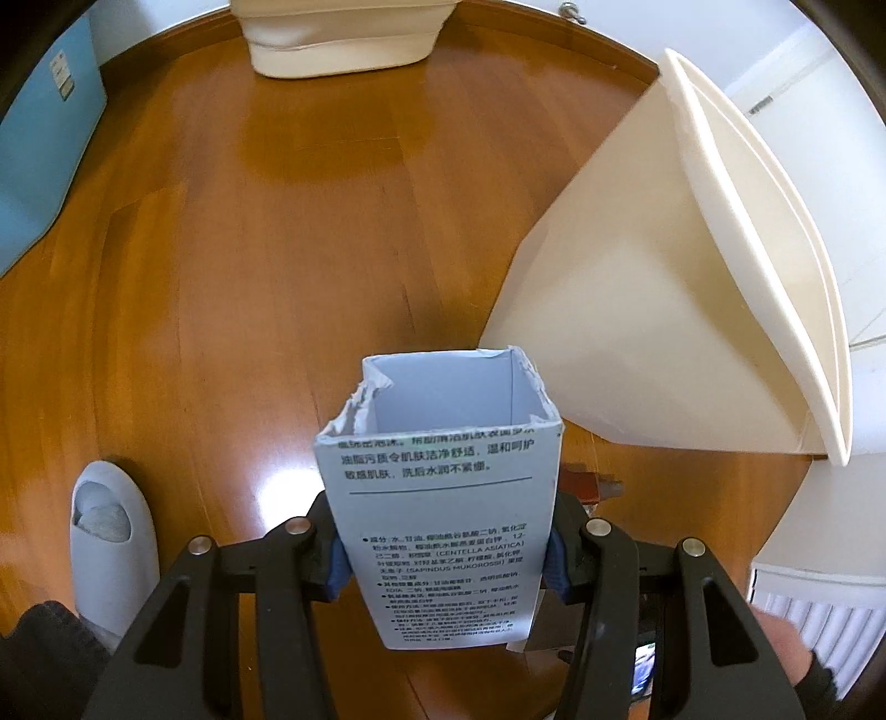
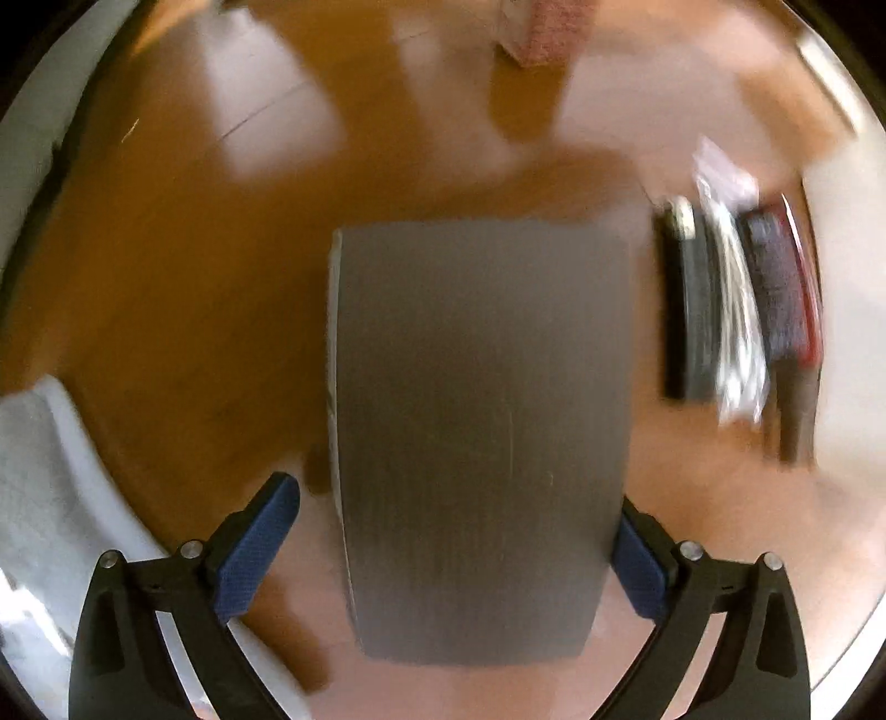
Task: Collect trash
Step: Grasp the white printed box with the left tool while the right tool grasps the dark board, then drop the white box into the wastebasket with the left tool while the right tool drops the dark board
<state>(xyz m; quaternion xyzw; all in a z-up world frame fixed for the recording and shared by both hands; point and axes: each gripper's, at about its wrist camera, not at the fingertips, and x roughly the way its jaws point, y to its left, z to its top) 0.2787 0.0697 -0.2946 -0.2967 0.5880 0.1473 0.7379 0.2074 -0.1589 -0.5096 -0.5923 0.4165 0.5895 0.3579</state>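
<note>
Blurred floor, cut-off edges

The right wrist view is smeared: the grey box (image 2: 482, 443) shows no print, and the dark packets (image 2: 736, 310) near it cannot be identified. In the left wrist view the printed carton (image 1: 443, 498) hides its own base, the bin (image 1: 692, 277) and cushion (image 1: 343, 33) are cropped by the picture's edges.

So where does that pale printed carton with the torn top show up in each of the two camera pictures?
Left wrist view: the carton sits low in the middle, torn end toward the top of the picture, clamped in the left gripper.
Right wrist view: not in it; a grey box fills the middle.
Shared landmark: the brown wooden floor, seen here too.
</note>
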